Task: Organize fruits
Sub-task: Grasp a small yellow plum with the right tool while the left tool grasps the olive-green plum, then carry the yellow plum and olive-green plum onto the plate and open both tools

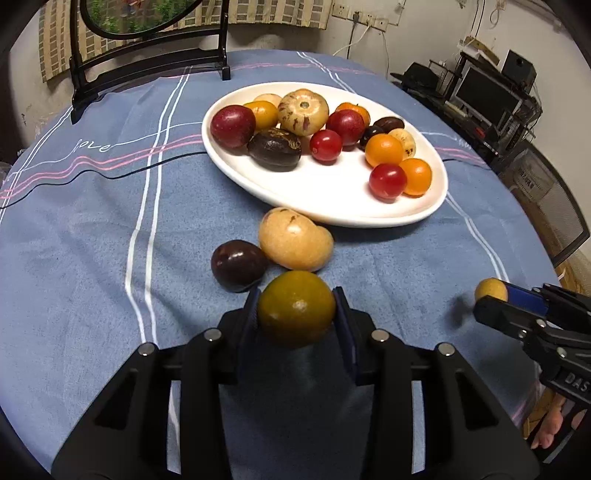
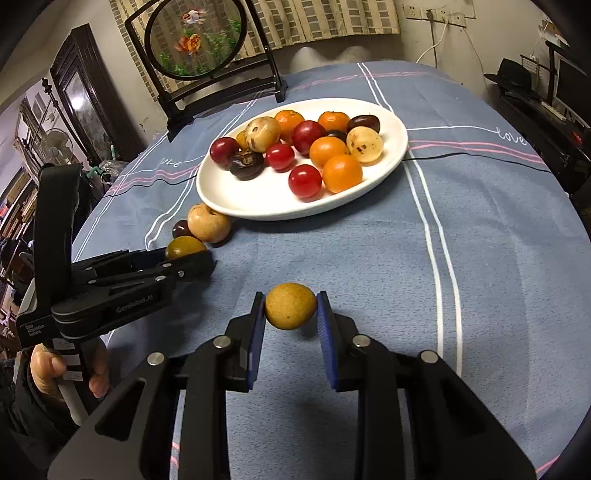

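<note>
Closest to us, our left gripper pinches a greenish-yellow round fruit between its blue pads, one pad pressed to each side, the fruit sitting low over the blue tablecloth. Our right gripper likewise clamps a small tan fruit, its pads tight against both flanks, with a soft shadow on the cloth just beneath. In the right wrist view we see a hand wrapped around the left gripper's handle at the lower left. Just beyond the greenish-yellow fruit, a dark purple fruit and a larger pale tan fruit lie on the cloth, touching one another, and the tan one rests right beside the near rim of the white oval plate. On the plate we count a crowd of fruits: red ones, orange ones, dark purple ones, and pale speckled ones, among them a large cream fruit with purple streaks toward the far side. The near part of the plate is bare. Farther back, a black stand holding a round picture sits at the table's far edge, with a striped curtain behind it.
</note>
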Motion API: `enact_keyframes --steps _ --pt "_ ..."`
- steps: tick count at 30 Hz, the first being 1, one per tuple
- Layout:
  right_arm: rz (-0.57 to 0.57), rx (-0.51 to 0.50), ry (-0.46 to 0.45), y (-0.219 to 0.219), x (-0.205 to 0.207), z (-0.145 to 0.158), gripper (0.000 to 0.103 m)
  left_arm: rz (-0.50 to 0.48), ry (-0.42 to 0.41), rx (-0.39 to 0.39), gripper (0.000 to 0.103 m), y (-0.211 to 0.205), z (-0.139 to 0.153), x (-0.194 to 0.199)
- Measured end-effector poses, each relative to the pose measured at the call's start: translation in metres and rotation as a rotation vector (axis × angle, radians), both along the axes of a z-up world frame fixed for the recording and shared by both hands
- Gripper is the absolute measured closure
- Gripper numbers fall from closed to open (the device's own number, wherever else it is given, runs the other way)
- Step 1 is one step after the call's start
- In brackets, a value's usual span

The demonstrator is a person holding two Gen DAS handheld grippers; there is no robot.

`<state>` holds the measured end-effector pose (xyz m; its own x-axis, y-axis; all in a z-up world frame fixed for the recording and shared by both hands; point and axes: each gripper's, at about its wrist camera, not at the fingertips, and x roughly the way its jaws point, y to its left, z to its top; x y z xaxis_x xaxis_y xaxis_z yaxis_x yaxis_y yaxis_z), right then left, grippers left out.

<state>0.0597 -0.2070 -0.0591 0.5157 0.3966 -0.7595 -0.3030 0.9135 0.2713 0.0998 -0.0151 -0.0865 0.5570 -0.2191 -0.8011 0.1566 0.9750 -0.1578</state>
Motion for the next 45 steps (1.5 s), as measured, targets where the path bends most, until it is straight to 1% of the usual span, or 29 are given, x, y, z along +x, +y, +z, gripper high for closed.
enact_keyframes --steps 4,10,14,17,20,22,24,26,28,31,38,39,40,41,42,45 --pt "0.007 -0.002 -0.001 0.005 0.000 0.000 0.075 -0.003 -0.021 -0.034 0.064 0.006 0.011 -0.015" --pt "0.032 -0.016 0.009 0.018 0.000 -0.002 0.075 -0.025 -0.051 -0.059 0.064 0.010 0.026 -0.030" --pt "0.047 -0.018 0.006 0.025 0.000 0.001 0.075 -0.030 -0.075 -0.070 0.064 0.014 0.040 -0.031" --pt "0.061 -0.012 0.008 0.027 0.006 0.004 0.075 -0.035 -0.094 -0.062 0.064 0.016 0.050 -0.025" --pt "0.080 -0.030 -0.030 0.033 0.016 0.020 0.075 -0.037 -0.108 -0.065 0.064 0.020 0.065 -0.008" --pt "0.091 -0.038 -0.057 0.037 0.026 0.029 0.075 -0.038 -0.105 -0.072 0.064 0.022 0.073 0.012" --pt "0.101 -0.059 -0.087 0.044 0.042 0.039 0.075 -0.041 -0.086 -0.075 0.064 0.021 0.077 0.041" --pt "0.111 -0.097 -0.117 0.053 0.061 0.044 0.075 -0.042 -0.052 -0.069 0.064 0.017 0.073 0.067" --pt "0.107 -0.130 -0.129 0.058 0.078 0.043 0.075 -0.031 -0.025 -0.059 0.064 0.014 0.065 0.088" --pt "0.094 -0.165 -0.104 0.061 0.105 0.033 0.075 -0.024 0.008 -0.065 0.063 0.011 0.055 0.109" --pt "0.082 -0.171 -0.060 0.062 0.135 0.015 0.075 -0.037 0.032 -0.063 0.063 0.008 0.042 0.122" --pt "0.071 -0.172 -0.063 0.062 0.137 0.015 0.073 -0.035 0.034 -0.063 0.062 0.008 0.042 0.123" --pt "0.059 -0.168 -0.073 0.060 0.138 0.016 0.059 -0.033 0.032 -0.068 0.060 0.009 0.043 0.124" --pt "0.039 -0.161 -0.096 0.057 0.137 0.019 0.044 -0.027 0.016 -0.073 0.047 0.010 0.047 0.124" --pt "0.029 -0.156 -0.113 0.055 0.135 0.023 0.043 -0.016 -0.005 -0.071 0.039 0.012 0.051 0.122" --pt "0.006 -0.148 -0.144 0.046 0.128 0.036 0.043 -0.008 -0.048 -0.069 0.039 0.016 0.065 0.117"
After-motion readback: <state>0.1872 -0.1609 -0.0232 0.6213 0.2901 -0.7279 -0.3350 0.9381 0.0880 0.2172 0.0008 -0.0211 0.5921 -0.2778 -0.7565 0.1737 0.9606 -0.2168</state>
